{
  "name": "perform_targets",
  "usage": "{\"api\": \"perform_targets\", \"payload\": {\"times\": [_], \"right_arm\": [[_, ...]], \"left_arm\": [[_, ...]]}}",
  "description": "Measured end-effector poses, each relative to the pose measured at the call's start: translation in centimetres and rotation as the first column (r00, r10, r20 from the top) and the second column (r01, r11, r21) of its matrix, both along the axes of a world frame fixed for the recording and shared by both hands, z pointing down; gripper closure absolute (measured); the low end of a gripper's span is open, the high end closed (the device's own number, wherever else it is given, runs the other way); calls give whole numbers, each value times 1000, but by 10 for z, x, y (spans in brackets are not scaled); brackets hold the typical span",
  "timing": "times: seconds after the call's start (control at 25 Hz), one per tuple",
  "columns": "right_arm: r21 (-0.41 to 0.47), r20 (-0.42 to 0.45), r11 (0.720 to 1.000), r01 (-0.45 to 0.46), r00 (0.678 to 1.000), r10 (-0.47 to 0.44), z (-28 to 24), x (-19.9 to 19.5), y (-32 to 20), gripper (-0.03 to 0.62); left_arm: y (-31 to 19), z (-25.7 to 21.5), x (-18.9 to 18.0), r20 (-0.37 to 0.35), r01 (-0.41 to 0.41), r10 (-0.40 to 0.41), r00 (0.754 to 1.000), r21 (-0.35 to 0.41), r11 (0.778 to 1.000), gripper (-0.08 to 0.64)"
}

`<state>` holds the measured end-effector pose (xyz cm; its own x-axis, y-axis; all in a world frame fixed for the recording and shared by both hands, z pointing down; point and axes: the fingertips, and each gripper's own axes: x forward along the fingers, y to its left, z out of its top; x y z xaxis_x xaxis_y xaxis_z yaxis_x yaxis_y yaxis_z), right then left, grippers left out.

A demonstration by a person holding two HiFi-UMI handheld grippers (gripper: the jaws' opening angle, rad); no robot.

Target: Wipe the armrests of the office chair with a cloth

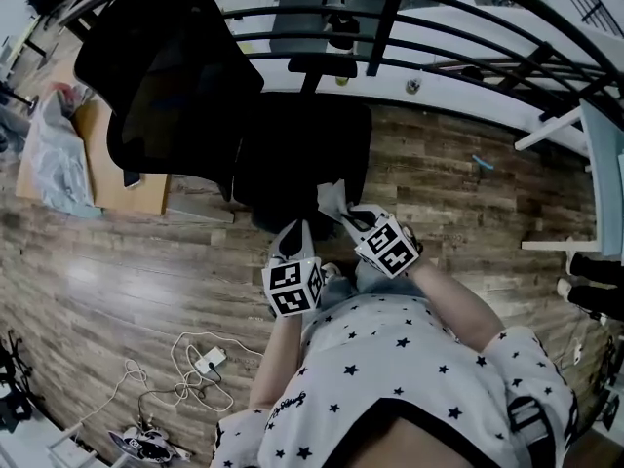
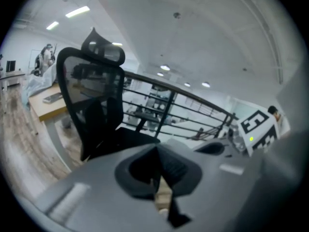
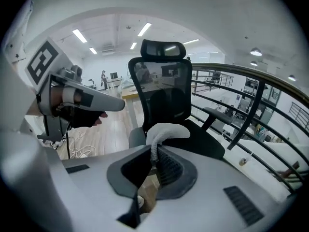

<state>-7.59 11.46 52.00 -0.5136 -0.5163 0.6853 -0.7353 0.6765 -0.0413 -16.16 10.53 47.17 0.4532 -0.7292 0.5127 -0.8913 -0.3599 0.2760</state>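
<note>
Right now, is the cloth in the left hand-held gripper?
No, the cloth is pinched in the right hand-held gripper, while the left hand-held gripper is shut on nothing.

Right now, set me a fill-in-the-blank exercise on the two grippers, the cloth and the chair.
1. The right gripper is shut on the cloth, whose colour is ____.
2. The left gripper has its jaws together, and between them it holds ____.
3. The office chair in front of both grippers has a mesh back, and its colour is ____.

Missing words: white; nothing; black.
</note>
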Motion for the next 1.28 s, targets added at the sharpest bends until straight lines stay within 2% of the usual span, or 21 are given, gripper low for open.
{"api": "perform_targets", "payload": {"times": [0.2,0.44,0.84,1.0,1.28], "right_arm": [[10,40,999,-43,998,43,-15,9,-16,565],[21,77,999,-27,997,25,-22,31,-49,565],[39,107,997,65,992,-69,-41,110,-121,565],[54,96,993,105,989,-110,-48,147,-146,565],[67,110,983,170,978,-177,-59,207,-175,565]], "left_arm": [[-18,-3,12,13,-35,35,999,4,999,556],[-49,-4,36,33,-20,20,999,13,1000,557],[-108,-10,103,39,114,-115,993,16,993,557],[-129,-12,132,19,184,-184,983,7,983,557],[-156,-16,179,36,272,-272,962,10,962,557]]}}
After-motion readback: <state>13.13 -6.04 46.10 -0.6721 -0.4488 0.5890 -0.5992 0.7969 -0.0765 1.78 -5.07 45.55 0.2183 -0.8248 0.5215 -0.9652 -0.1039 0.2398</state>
